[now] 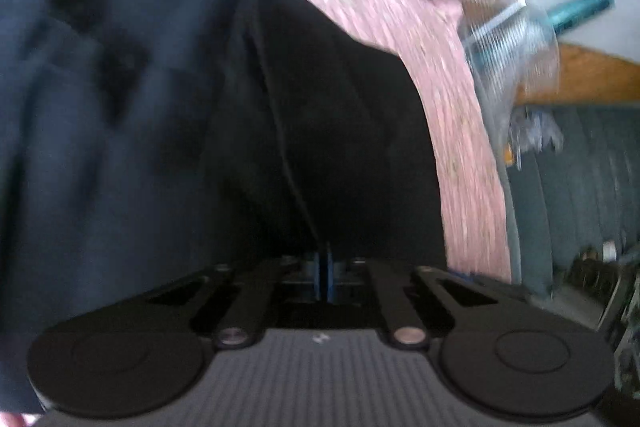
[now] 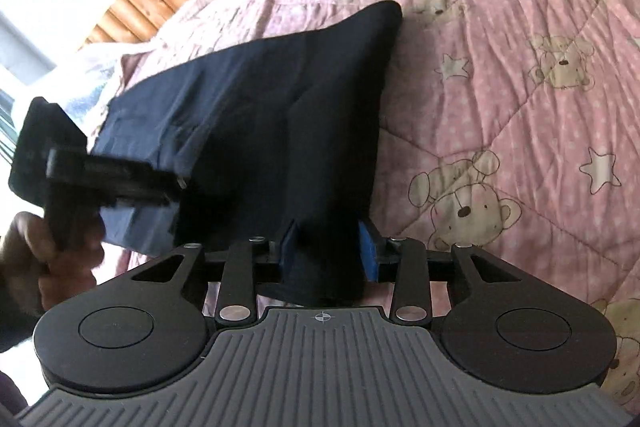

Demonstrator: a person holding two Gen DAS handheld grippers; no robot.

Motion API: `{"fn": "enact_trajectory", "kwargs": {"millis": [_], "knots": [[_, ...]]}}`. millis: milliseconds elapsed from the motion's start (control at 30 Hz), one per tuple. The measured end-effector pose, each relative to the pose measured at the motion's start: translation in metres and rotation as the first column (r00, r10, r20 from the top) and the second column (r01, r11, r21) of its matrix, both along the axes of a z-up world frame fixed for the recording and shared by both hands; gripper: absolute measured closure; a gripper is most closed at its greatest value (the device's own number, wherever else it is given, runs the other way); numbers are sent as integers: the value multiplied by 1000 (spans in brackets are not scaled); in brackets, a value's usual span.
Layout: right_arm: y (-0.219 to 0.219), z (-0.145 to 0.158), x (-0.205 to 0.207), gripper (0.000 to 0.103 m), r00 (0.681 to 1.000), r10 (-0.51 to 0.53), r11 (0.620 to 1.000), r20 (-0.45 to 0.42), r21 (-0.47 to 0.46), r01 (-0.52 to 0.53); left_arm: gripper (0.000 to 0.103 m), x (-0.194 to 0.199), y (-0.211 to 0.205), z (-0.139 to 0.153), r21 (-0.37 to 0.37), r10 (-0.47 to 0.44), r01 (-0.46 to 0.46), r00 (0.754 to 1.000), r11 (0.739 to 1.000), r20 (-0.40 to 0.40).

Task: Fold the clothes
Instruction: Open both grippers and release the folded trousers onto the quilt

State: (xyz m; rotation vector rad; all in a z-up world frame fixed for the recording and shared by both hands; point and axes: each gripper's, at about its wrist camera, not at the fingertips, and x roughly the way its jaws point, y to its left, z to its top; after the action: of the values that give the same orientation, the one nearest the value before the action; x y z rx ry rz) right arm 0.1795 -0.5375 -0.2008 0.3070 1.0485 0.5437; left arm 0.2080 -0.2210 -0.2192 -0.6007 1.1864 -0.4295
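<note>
The whole left wrist view is smeared with motion blur, so the clear plastic thing at the right is anyone's guess. The dark garment runs off the left edge there. In the right wrist view the hand is cut off at the left edge, blurry too.

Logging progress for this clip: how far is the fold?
Done: the dark garment is spread on the pink quilt, one corner laid out flat. In hand: the left tongs are pinched shut on its fabric, and the right tongs hold a bunched edge between their blue pads, with a visible gap. Left: no finished fold shows; the cloth must still be carried over and flattened.
</note>
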Motion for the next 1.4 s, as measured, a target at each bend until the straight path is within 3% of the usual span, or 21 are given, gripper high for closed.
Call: {"fn": "enact_trajectory", "kwargs": {"millis": [100,233,300,367,433,500,533,633,667,733,833,900,967,1033,1100,1133,1167,1200,1267,1400], "knots": [[0,-3,2,74,1000,17,1000,1,10,-17,99,2,15,3,12,80,-80,997,997,8],[20,2,-4,74,992,115,991,58,-72,-110,98,8,37,12,25,150,-151,988,988,23],[32,9,-9,74,983,155,981,96,-136,-142,86,11,39,15,3,143,-143,990,990,16],[43,12,-15,74,975,184,967,126,-202,-156,59,14,36,14,-16,127,-127,992,992,4],[52,12,-20,74,967,208,951,149,-262,-164,56,17,31,13,-27,112,-112,994,993,-2],[61,12,-25,74,955,242,929,173,-324,-176,66,19,25,14,0,95,-95,995,995,10],[65,12,-28,73,948,260,919,184,-349,-184,101,19,21,17,35,83,-84,996,996,22],[70,17,-35,64,932,295,902,212,-382,-199,102,18,21,26,93,75,-80,996,992,53],[68,19,-36,56,931,290,905,221,-379,-192,102,17,26,27,100,86,-91,995,991,55],[59,23,-36,51,941,246,924,232,-349,-155,101,21,32,27,123,105,-109,994,986,41],[44,16,-29,52,971,165,957,173,-265,-115,99,26,39,17,155,125,-126,992,980,12],[32,9,-21,52,989,100,981,110,-179,-79,95,25,41,19,148,129,-129,992,981,5],[17,5,-16,52,998,24,995,65,-97,-18,77,18,41,24,176,122,-125,992,976,32],[4,2,-12,52,999,-35,999,28,-32,35,69,13,36,27,188,111,-119,992,975,51],[5,-2,-8,54,1000,-18,1000,6,-11,18,74,11,26,25,179,95,-103,994,978,54],[5,-4,-5,54,1000,-10,1000,-5,-1,10,95,12,23,23,164,81,-85,996,983,33],[6,-6,-3,79,1000,-2,1000,-16,10,2,101,13,21,20,138,66,-65,998,988,-3],[6,-8,-1,98,1000,7,1000,-27,20,-6,101,11,16,18,135,45,-43,999,990,-16],[6,-3,0,102,1000,24,1000,-10,2,-24,101,7,6,22,185,2,-3,1000,983,4],[11,4,-2,102,997,81,995,15,-51,-80,100,17,9,31,207,30,-36,999,978,33]]}}
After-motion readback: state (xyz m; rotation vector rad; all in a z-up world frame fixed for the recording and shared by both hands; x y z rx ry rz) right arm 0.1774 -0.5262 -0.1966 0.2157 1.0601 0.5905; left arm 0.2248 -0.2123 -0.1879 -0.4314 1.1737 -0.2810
